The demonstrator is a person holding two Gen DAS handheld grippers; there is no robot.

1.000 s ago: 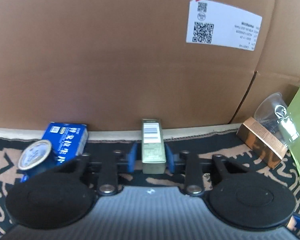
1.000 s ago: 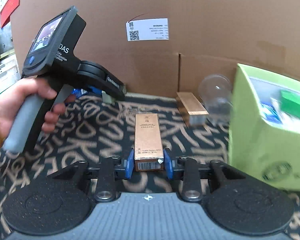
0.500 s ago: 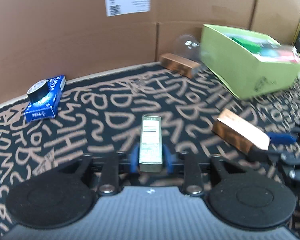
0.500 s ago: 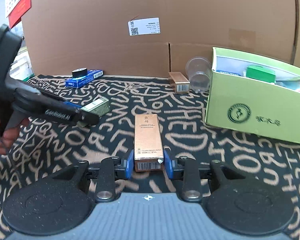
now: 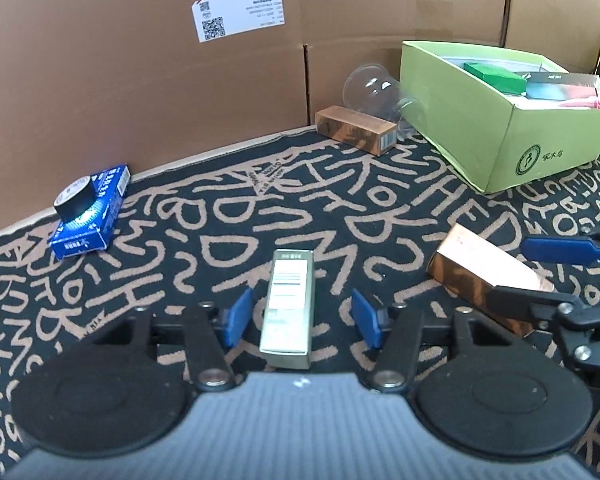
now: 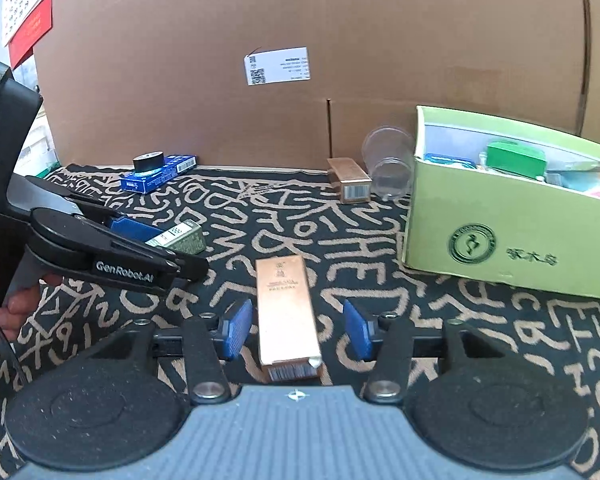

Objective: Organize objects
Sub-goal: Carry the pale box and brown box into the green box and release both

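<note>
In the left wrist view the left gripper (image 5: 302,316) is opening, its pads clear of the grey-green box (image 5: 288,304) lying between them on the patterned surface (image 5: 228,216). In the right wrist view the right gripper (image 6: 298,330) likewise opens around the copper box (image 6: 286,312), pads apart from it. Both look like releases; next comes backing off without nudging either box.

tape roll (image 5: 75,203) on flat box (image 5: 89,216) — far left, open carton (image 5: 512,128) right
</note>
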